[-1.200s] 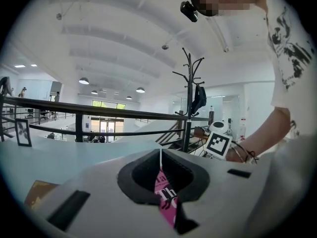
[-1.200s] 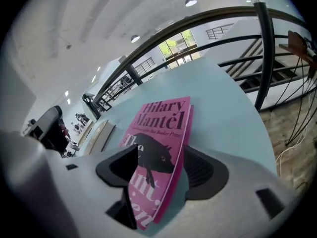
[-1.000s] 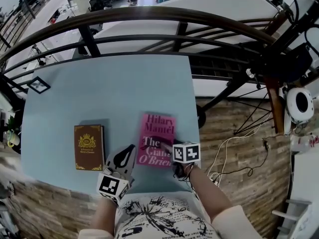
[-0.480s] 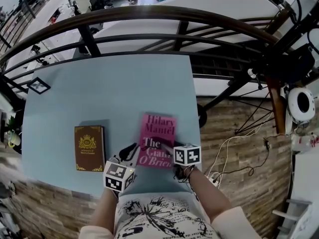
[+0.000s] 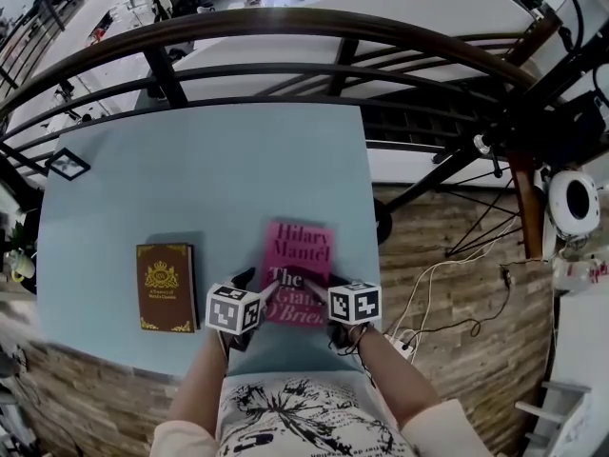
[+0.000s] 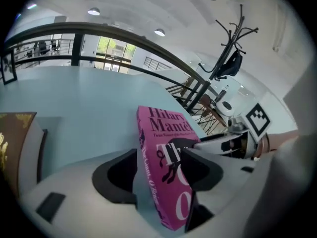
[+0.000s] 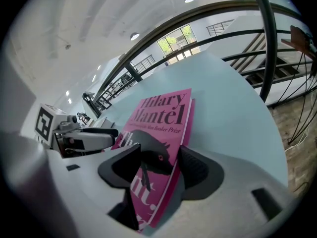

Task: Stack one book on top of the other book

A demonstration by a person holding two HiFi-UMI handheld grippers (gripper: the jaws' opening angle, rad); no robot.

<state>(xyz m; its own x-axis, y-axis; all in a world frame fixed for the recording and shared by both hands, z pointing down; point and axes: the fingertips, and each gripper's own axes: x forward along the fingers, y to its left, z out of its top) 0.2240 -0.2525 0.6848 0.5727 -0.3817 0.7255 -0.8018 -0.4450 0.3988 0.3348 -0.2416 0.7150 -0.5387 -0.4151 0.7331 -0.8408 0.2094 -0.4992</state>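
Note:
A pink paperback (image 5: 300,250) lies on the pale blue table (image 5: 209,179) near its front edge. A brown hardback with a gold crest (image 5: 164,287) lies flat to its left. My left gripper (image 5: 257,284) is at the pink book's left side. Its jaws have just been opening and stand wide, with the spine (image 6: 166,125) between them and a gap at the left pad. My right gripper (image 5: 325,284) holds the book's right edge (image 7: 161,113). One pad sits on the cover and the other against the edge. The brown book (image 6: 10,138) shows at the far left.
A dark curved railing (image 5: 285,36) runs behind the table. A small framed picture (image 5: 68,164) sits at the table's back left corner. The table's right edge drops to a floor with cables (image 5: 447,293) and a white round device (image 5: 572,198).
My left gripper has come down from above the table's front edge to the pink book's left side, and its jaws have gone from shut to open. The right gripper has stayed put.

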